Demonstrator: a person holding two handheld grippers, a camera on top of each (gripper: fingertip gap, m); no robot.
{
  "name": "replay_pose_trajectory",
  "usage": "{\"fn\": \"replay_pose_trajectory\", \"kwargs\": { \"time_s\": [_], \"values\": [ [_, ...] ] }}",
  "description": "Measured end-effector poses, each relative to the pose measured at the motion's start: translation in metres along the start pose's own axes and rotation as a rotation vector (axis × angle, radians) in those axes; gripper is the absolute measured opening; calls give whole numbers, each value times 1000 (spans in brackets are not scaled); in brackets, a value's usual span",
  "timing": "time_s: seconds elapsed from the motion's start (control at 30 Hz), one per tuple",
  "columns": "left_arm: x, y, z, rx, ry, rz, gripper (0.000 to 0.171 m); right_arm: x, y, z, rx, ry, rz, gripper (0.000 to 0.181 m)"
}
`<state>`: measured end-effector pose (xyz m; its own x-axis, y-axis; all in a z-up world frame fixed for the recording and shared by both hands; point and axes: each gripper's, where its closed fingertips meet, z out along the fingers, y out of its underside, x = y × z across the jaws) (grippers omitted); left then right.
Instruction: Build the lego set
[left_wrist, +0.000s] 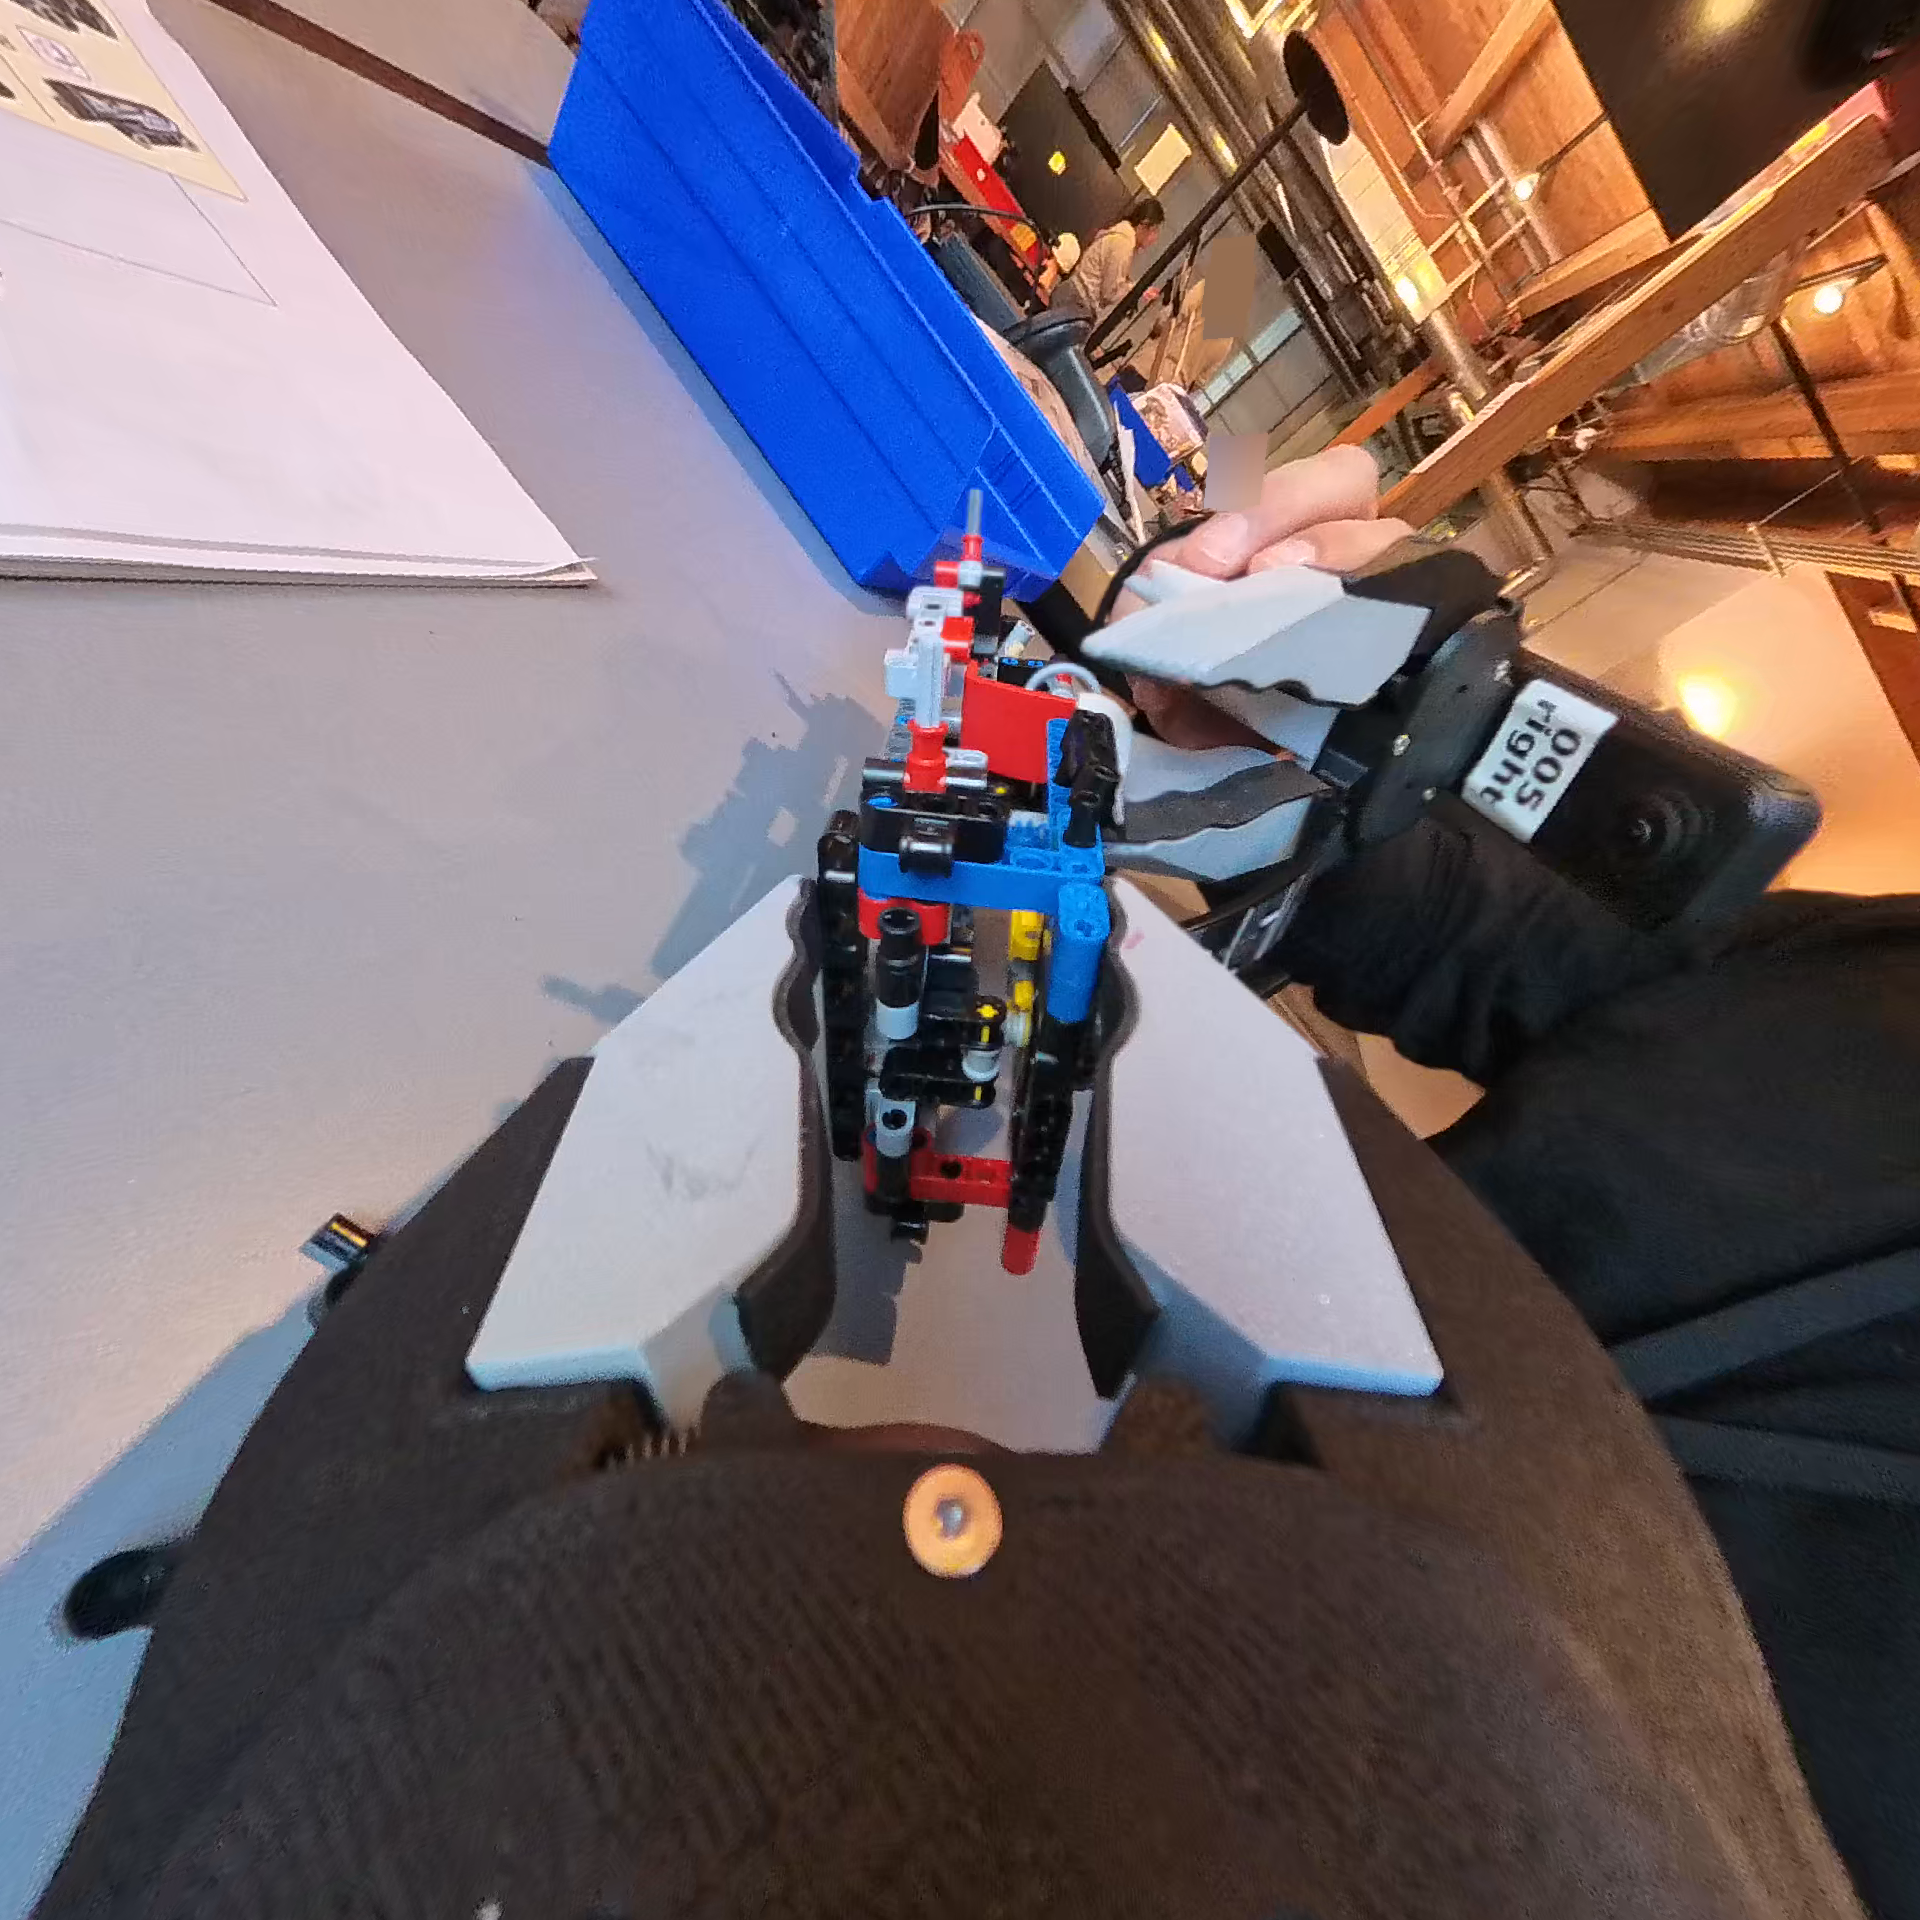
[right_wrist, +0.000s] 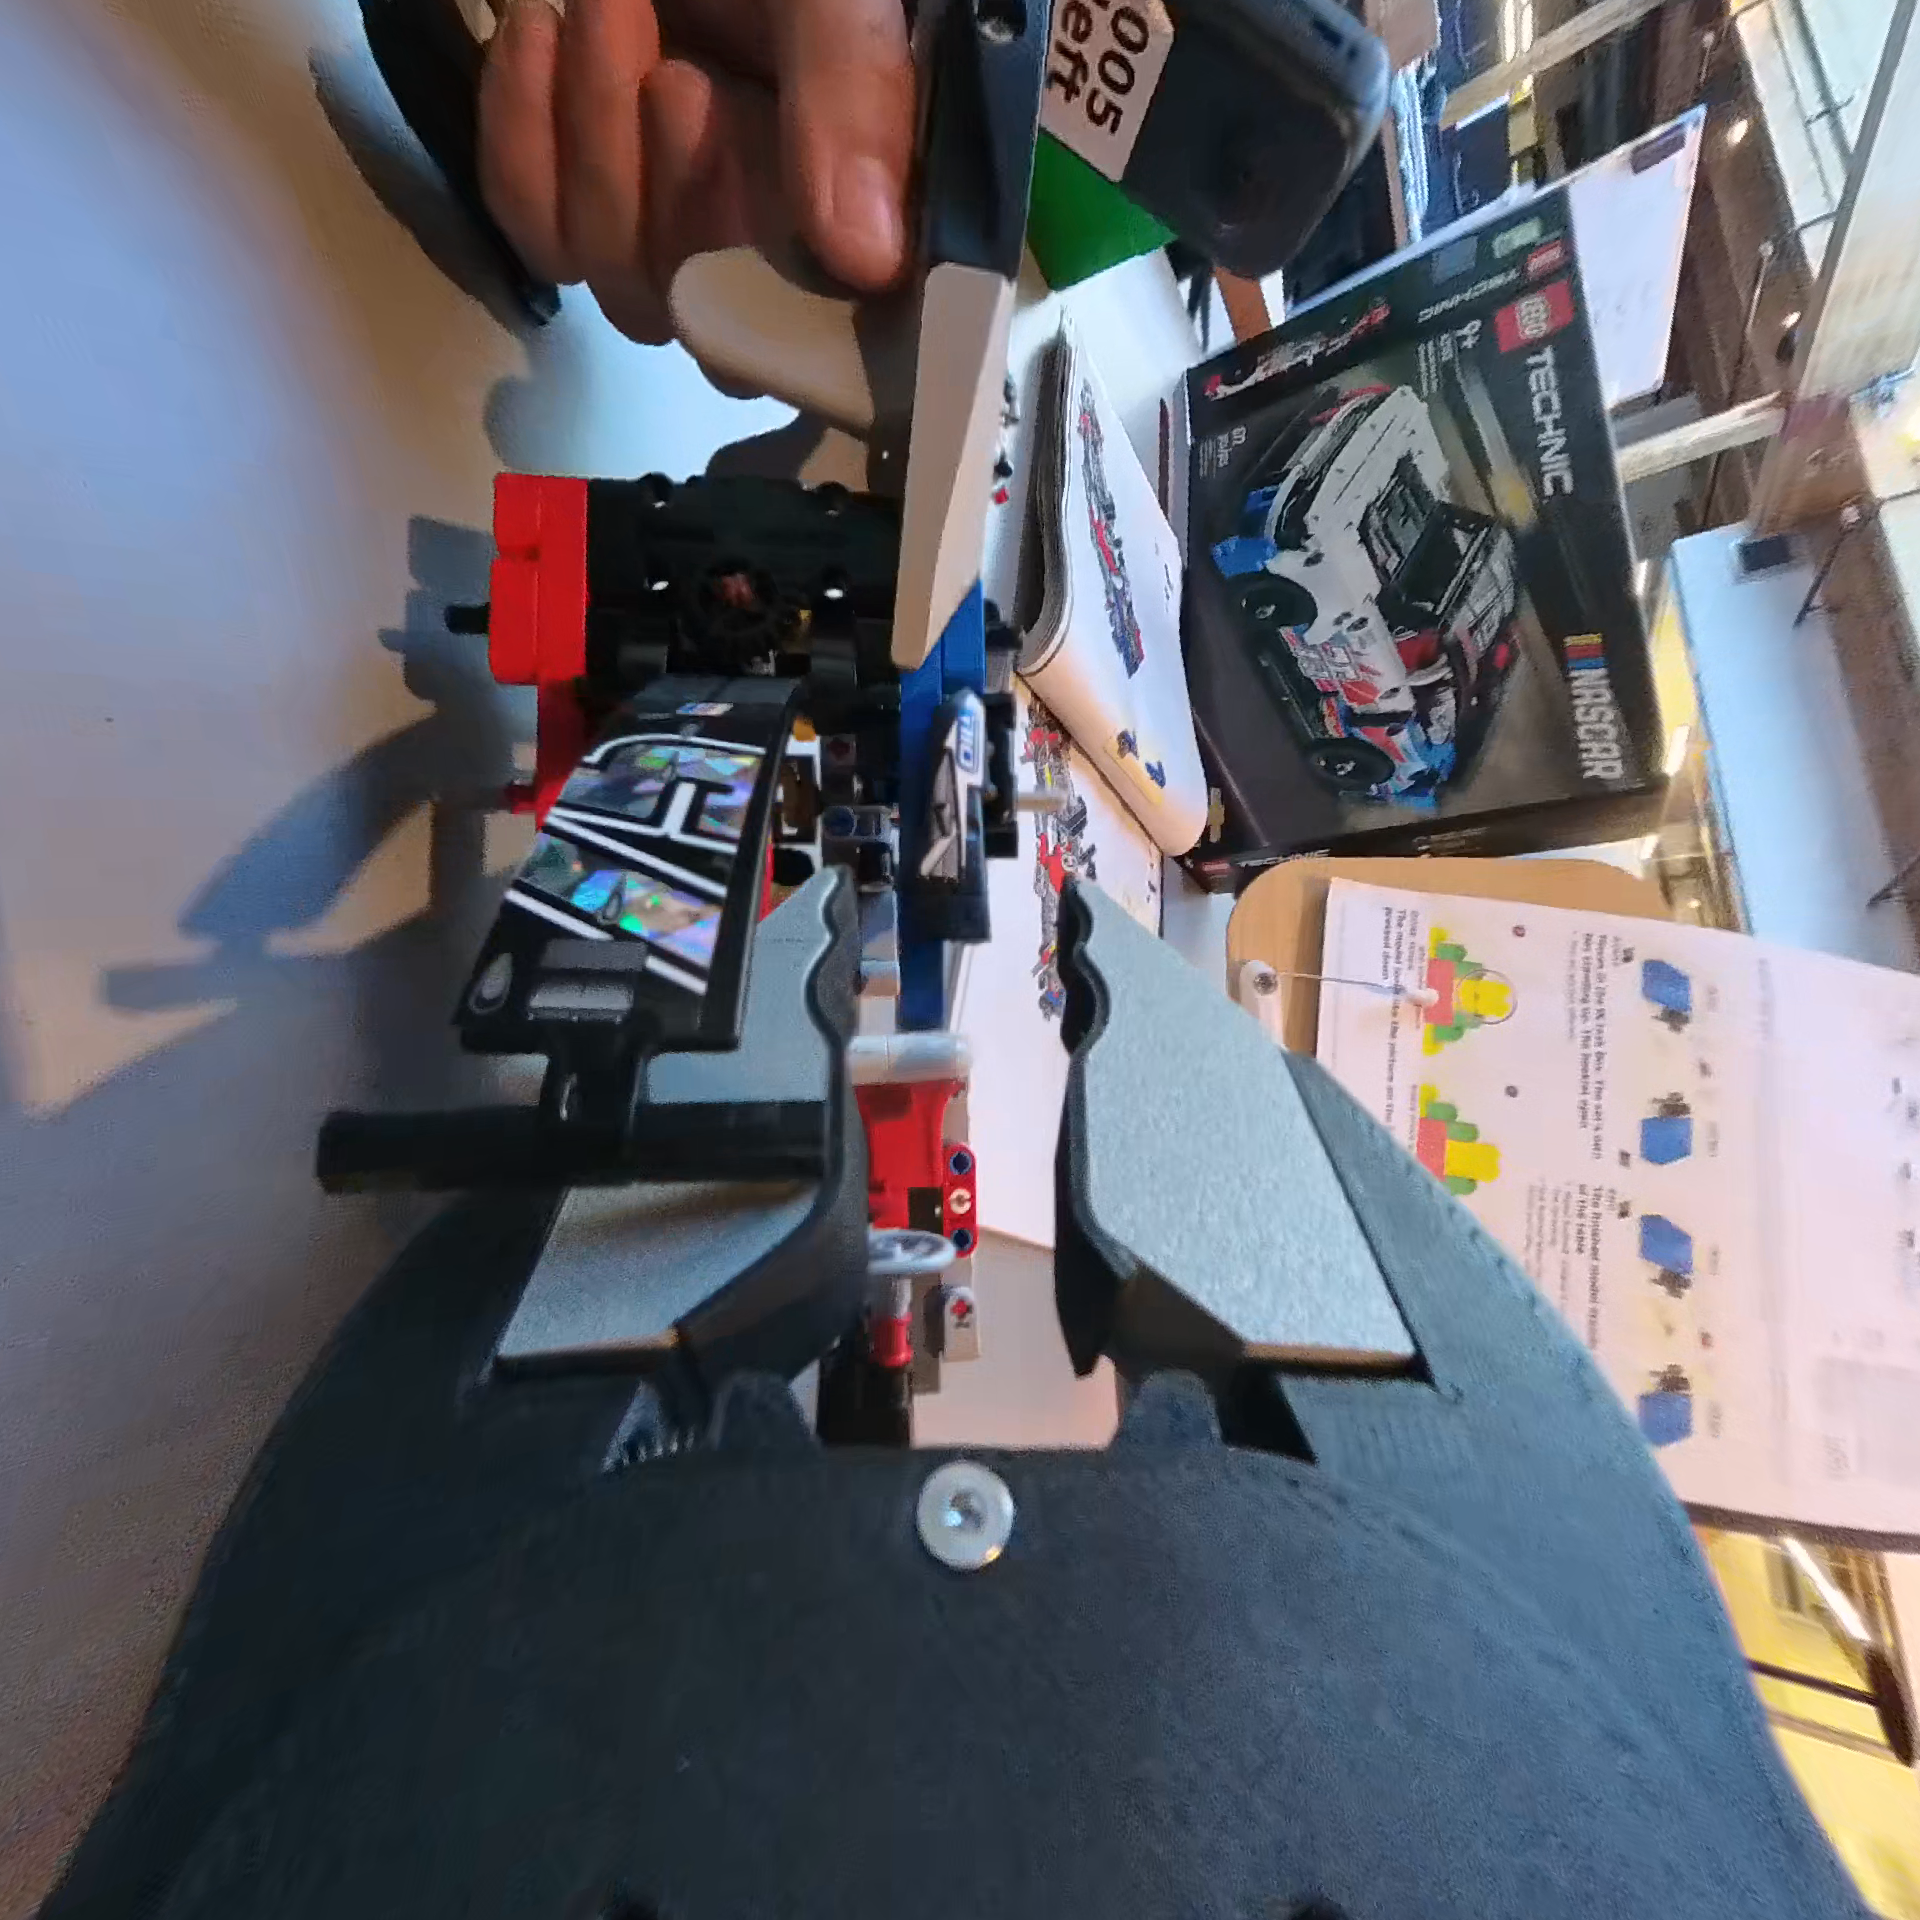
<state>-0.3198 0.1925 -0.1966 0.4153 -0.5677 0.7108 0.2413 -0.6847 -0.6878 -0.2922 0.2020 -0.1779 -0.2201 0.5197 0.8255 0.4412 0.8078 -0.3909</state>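
A partly built lego car model (left_wrist: 961, 894) of black, blue, red and grey beams is held up above the grey table (left_wrist: 436, 810). My left gripper (left_wrist: 956, 977) is shut on its two sides. My right gripper (left_wrist: 1107, 738) comes in from the right, and its open jaws reach around the model's far right end. In the right wrist view the right gripper (right_wrist: 956, 904) is open with a red part of the model (right_wrist: 914, 1143) between its jaws, next to the left finger. A black curved panel with shiny stickers (right_wrist: 644, 852) sits on the model. One of the left gripper's fingers (right_wrist: 951, 468) shows above.
A blue bin (left_wrist: 810, 291) stands at the table's far edge. White instruction sheets (left_wrist: 208, 364) lie at the left. The set's box (right_wrist: 1423, 540), a booklet (right_wrist: 1112, 623) and a printed sheet on a wooden board (right_wrist: 1610, 1195) lie beyond the model. Across from one pair of fingers to the other is roughly 5 centimeters.
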Motion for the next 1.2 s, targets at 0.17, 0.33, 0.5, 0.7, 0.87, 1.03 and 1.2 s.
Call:
{"fn": "replay_pose_trajectory", "kwargs": {
  "time_s": [0.17, 0.33, 0.5, 0.7, 0.87, 1.03, 1.2],
  "values": [
    [-3, 1, 0, 12, -5, -31, 49, 1, 0, 4, -17, -40, -38, 36],
    [-3, 8, 1, -22, 18, -53, 50, -14, 1, -1, 6, -250, -80, 33],
    [-2, 9, 1, -27, 15, -30, 50, -11, -10, -7, 120, -344, 183, 44],
    [-6, 7, 0, -4, -24, -14, 49, -17, -43, -8, 192, -287, 417, 52],
    [-2, 4, 1, 25, -40, 63, 48, -5, -77, -10, 190, -156, 449, 52],
    [8, 4, -2, 50, -32, 180, 48, -3, -52, -18, 154, -141, 511, 57],
    [15, 8, 4, 42, -38, 234, 48, -16, -10, -13, -31, -78, 344, 57]
  ]
}}
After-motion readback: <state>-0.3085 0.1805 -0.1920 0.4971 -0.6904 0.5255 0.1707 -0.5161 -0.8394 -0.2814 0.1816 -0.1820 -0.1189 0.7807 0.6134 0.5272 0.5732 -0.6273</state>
